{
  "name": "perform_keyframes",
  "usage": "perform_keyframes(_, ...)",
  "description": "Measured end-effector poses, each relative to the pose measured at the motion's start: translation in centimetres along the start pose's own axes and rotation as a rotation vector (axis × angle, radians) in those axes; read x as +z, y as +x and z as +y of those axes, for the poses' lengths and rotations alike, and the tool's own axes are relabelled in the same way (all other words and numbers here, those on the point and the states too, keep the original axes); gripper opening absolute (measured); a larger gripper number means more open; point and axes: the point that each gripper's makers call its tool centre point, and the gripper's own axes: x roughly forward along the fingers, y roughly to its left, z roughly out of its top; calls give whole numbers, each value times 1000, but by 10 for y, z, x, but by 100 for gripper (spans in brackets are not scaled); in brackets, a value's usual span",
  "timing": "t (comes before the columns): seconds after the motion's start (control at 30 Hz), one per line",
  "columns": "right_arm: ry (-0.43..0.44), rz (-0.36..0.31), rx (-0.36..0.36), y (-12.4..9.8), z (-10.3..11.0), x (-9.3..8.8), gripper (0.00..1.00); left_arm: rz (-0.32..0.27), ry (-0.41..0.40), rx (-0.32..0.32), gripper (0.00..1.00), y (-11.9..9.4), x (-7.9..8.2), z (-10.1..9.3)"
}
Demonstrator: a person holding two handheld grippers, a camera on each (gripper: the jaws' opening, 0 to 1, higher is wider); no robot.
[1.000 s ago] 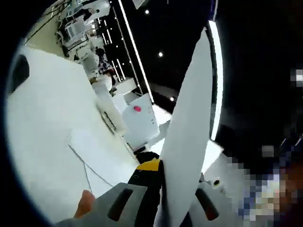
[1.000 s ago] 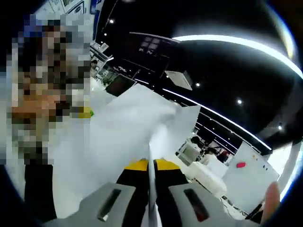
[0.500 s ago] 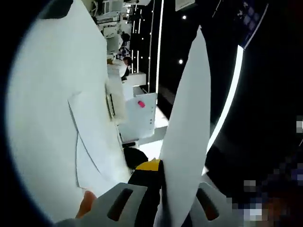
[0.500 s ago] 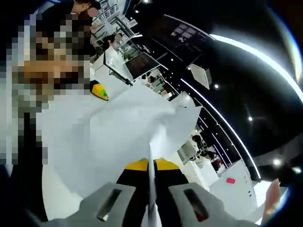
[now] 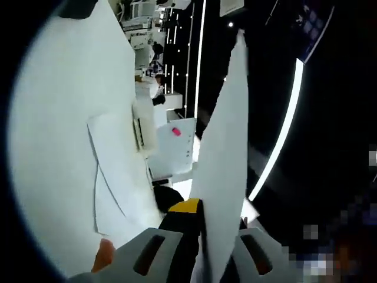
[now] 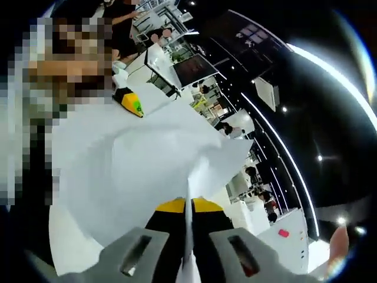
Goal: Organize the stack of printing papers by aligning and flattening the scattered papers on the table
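Observation:
My left gripper point(image 5: 202, 207) is shut on the edge of a white paper sheet point(image 5: 221, 159) that stands up edge-on through the middle of the left gripper view. On the white table point(image 5: 53, 130) at the left lie two more overlapping sheets point(image 5: 112, 171), slightly askew. My right gripper point(image 6: 188, 206) is shut on the same kind of white paper point(image 6: 135, 171), which spreads wide and rumpled above its jaws. The far tip of the other gripper point(image 6: 131, 104), yellow and black, shows past the paper's upper edge.
A white box with a pink dot point(image 5: 172, 148) stands past the table's end. A fingertip point(image 5: 103, 254) shows by my left gripper and another point(image 6: 336, 244) at the right gripper view's right edge. Desks, a monitor point(image 6: 194, 68) and people are far behind under dark ceiling lights.
Both views have rolled with the hands. The held sheet has leaned a little left in the left gripper view; the other gripper's tip shows more fully above the paper in the right gripper view.

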Motion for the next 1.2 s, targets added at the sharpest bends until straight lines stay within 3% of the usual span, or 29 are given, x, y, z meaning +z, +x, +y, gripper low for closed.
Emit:
perform_keyframes(0.17, 11, 1, 0, 2, 0, -1, 0, 16, 60, -22, 9, 2, -4, -7)
perform_keyframes(0.27, 9, -2, -5, 1, -1, -1, 0, 24, 72, -24, 19, 3, -4, -8)
perform_keyframes(0.73, 32, -60, 30, 0, 17, 17, 0, -27, -16, -46, 18, 0, 3, -5)
perform_keyframes(0.9, 69, -102, 75, 3, 31, 30, 0, -41, -24, -56, 18, 0, 10, -6)
perform_keyframes(1.2, 45, -118, 102, 6, 48, 41, 0, -80, -18, -82, 18, -4, 29, -12)
